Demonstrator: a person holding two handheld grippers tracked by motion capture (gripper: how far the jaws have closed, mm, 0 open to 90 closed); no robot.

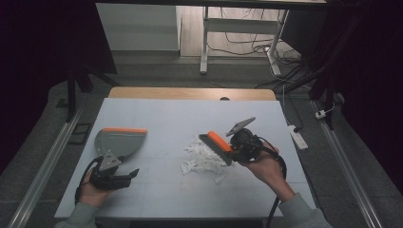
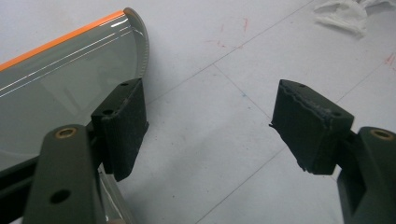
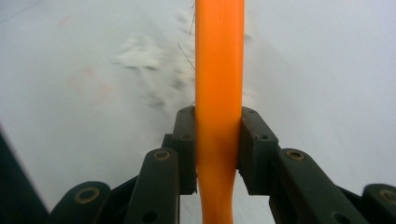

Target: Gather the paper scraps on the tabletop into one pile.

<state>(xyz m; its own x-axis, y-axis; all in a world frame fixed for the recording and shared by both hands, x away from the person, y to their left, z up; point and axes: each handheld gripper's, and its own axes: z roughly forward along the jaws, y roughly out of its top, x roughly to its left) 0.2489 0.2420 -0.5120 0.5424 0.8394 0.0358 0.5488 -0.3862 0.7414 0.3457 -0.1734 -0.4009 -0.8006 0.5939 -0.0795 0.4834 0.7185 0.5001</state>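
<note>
We saw the R gripper (image 1: 236, 148) clamped on the brush (image 1: 216, 146) by its orange handle (image 3: 219, 84), right of centre in the high view. Brush's long axis ran from lower right to upper left, bristles over the scraps (image 1: 202, 159) at centre frame. Dustpan (image 1: 119, 141) lay left of centre, so scraps sat btw brush and pan; we judged the sweep had to go leftward across the frame. L gripper (image 1: 114, 178), lower left, was nearer the pan, jaws apart w/ nothing btw them; pan sat beside one pad (image 2: 122, 126), contact unclear. Bristles were hidden in the R gripper view, scraps blurred. Pan handle was covered by the L gripper in the high view.
</note>
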